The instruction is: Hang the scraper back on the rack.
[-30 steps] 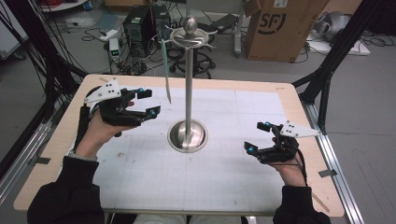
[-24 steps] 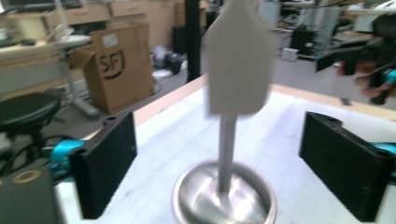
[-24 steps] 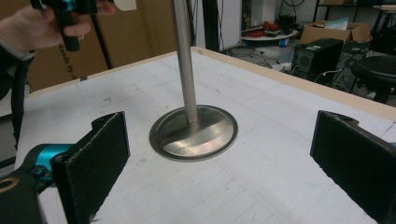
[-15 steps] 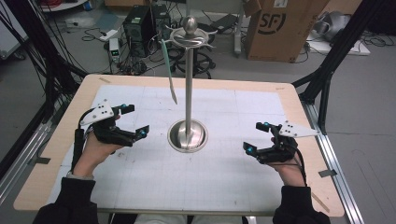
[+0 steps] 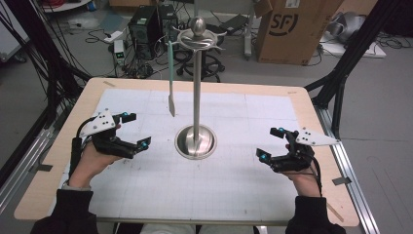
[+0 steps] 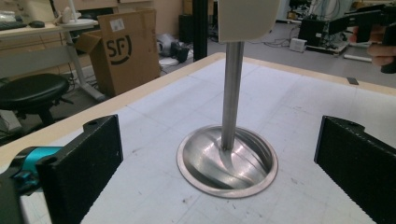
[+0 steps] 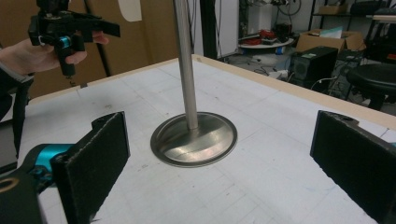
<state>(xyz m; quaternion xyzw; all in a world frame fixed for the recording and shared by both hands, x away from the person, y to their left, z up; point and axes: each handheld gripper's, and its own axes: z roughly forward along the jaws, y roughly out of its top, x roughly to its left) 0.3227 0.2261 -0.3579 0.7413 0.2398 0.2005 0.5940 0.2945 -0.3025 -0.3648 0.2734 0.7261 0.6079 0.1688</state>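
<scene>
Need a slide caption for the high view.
Open left tongs and right tongs flank a steel stand with a spatula hanging from it.

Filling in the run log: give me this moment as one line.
left gripper: open, empty | right gripper: open, empty | spatula: hanging on stand | table: both hands beside stand base

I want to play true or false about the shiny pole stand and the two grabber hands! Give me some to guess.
1. A pale spatula hangs from the top of the metal stand. True.
2. The left gripper is squeezing the spatula. False: its jaws are open and hold nothing.
3. The stand's round base sits on the table between the two grippers. True.
4. The right gripper is shut tight. False: its jaws stand wide apart.
5. A cardboard box sits on the table. False: it stands on the floor behind.
</scene>
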